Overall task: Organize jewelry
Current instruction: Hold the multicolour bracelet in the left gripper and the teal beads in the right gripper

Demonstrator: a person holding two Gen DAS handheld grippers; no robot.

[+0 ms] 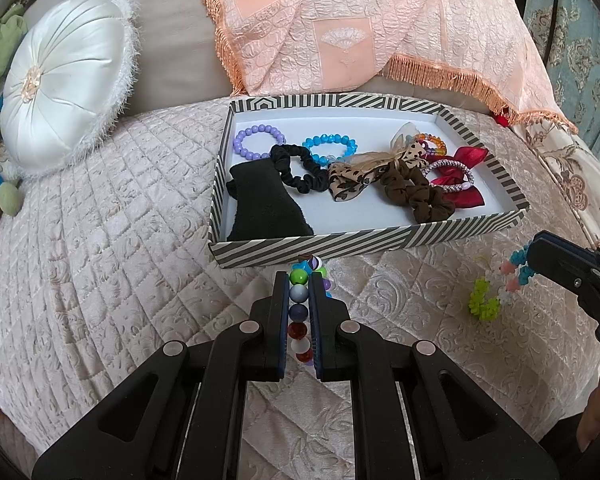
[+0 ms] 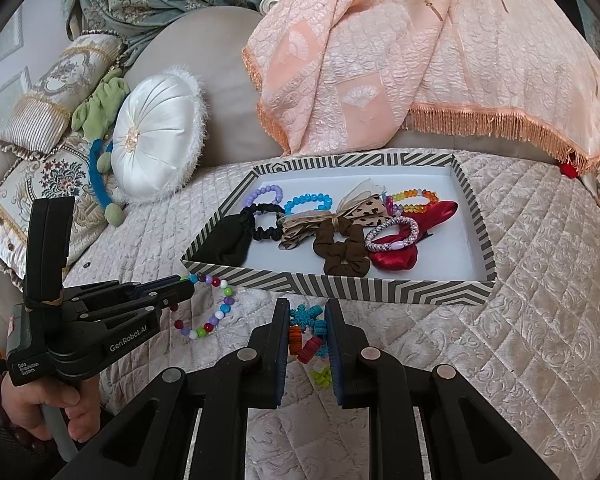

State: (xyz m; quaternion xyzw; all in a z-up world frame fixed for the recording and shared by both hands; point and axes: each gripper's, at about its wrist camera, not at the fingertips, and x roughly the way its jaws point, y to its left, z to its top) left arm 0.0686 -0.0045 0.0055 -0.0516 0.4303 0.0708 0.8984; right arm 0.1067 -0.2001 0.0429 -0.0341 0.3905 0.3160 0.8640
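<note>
At about nine o'clock in the left wrist view a round white satin cushion (image 1: 66,80) leans against the grey sofa back, resting on the quilted velvet cover (image 1: 100,240). Toward six o'clock the left gripper (image 1: 299,280) has its two fingers drawn narrow around a multicoloured bead bracelet (image 1: 299,308), the beads lined up in the slot between the pads; from the right wrist view the rest of that bracelet (image 2: 212,312) hangs in a loop just in front of the box. At the centre, tending to one o'clock, sits the striped box lid (image 1: 364,242) used as a tray, lying flat on the cover. In it, from ten o'clock across to three: a black pouch (image 1: 266,204), a lilac bead bracelet (image 1: 256,140), a black scrunchie (image 1: 300,168), a blue bead bracelet (image 1: 332,146), a leopard-print bow (image 1: 364,178), a brown scrunchie (image 1: 420,192), a pink-white woven bracelet (image 1: 452,172) over a red satin bow (image 1: 468,196), and an orange bead bracelet (image 1: 434,142). Behind, at twelve, a peach fringed throw (image 1: 340,28) drapes down. At four o'clock the right gripper (image 2: 307,320) pinches a colourful snowflake charm bracelet (image 2: 306,334) with its fingers close together, just before the box's near wall.
</note>
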